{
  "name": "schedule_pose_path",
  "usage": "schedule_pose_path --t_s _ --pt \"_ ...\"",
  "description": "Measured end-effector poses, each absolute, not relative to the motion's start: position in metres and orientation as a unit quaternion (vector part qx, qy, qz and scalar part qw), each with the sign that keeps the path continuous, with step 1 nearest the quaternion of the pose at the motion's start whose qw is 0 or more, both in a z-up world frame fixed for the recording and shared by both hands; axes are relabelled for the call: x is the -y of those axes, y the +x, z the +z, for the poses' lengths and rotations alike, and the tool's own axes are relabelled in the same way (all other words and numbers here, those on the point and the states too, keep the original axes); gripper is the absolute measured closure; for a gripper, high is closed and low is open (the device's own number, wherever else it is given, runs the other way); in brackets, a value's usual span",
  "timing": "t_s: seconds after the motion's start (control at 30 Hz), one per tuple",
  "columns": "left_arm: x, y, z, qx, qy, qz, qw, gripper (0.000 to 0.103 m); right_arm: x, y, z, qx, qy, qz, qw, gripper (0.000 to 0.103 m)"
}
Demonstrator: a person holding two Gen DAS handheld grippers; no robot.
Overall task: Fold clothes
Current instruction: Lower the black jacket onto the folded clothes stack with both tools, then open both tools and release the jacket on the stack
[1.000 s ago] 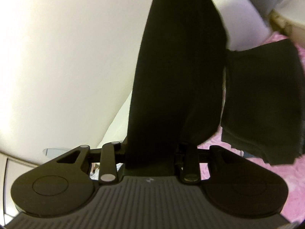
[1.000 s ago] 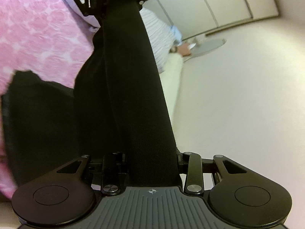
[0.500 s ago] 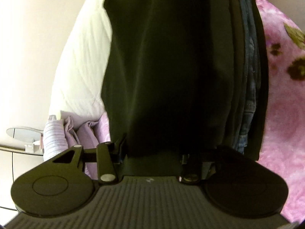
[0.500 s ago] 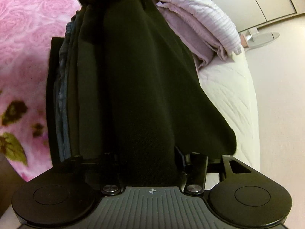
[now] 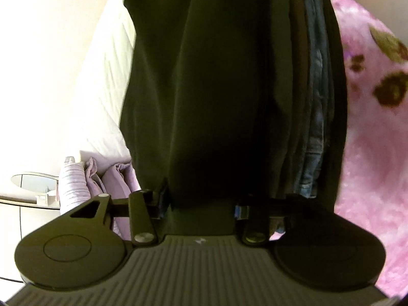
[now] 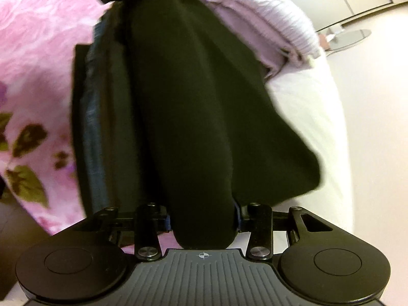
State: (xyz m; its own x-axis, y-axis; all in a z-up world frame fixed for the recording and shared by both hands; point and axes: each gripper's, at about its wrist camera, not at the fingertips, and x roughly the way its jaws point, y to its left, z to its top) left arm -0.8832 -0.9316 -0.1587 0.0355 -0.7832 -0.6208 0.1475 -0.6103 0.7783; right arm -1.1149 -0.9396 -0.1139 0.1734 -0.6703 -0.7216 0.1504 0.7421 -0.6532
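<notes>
Two grippers (image 5: pixel 201 201) (image 6: pixel 202 219) clamping black garment (image 5: pixel 204 89), no readable writing

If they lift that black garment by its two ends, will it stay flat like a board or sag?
Probably sag: the black garment bulges and drapes between the right gripper and left gripper. Its soft folds suggest floppy cloth, likely light and unlikely to slip.

The garment (image 5: pixel 204 89) is plain black, without pattern. Beside it, a folded stack (image 5: pixel 316 117) shows black layers and faded blue denim. The blanket (image 6: pixel 38 58) is pink with a rose pattern, olive-green leaves and small purple blooms. The quilted cover (image 5: pixel 107 76) is white. The bundled cloth (image 6: pixel 262 25) is pale lilac with fine stripes. Both grippers are matte black.
</notes>
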Motion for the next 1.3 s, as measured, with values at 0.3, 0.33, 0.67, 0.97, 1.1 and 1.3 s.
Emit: schedule_pose_path --t_s 0.3,0.33,0.67,0.97,1.1,1.3 --pt "0.904 -0.859 -0.129 0.228 0.616 -0.647 0.388 0.058 0.935 -1.117 -0.118 -0.575 -0.253 -0.280 0.726 0.055" --pt "0.899 -0.855 -0.126 0.222 0.615 -0.647 0.393 0.058 0.935 -1.118 -0.119 -0.573 -0.252 -0.283 0.726 0.055" --pt "0.920 -0.883 -0.126 0.154 0.632 -0.671 0.357 0.053 0.936 -1.108 -0.125 -0.568 -0.192 -0.303 0.741 0.054" --pt "0.930 -0.881 -0.105 0.007 0.573 -0.701 0.425 0.053 0.909 -1.112 -0.107 -0.555 -0.109 -0.368 0.739 0.046" --pt "0.911 -0.857 -0.079 -0.117 0.487 -0.719 0.482 0.046 0.887 -1.123 -0.091 -0.518 0.015 -0.432 0.738 0.043" --pt "0.860 -0.829 -0.055 -0.174 0.418 -0.732 0.510 0.032 0.843 -1.137 -0.064 -0.423 0.198 -0.515 0.718 0.011"
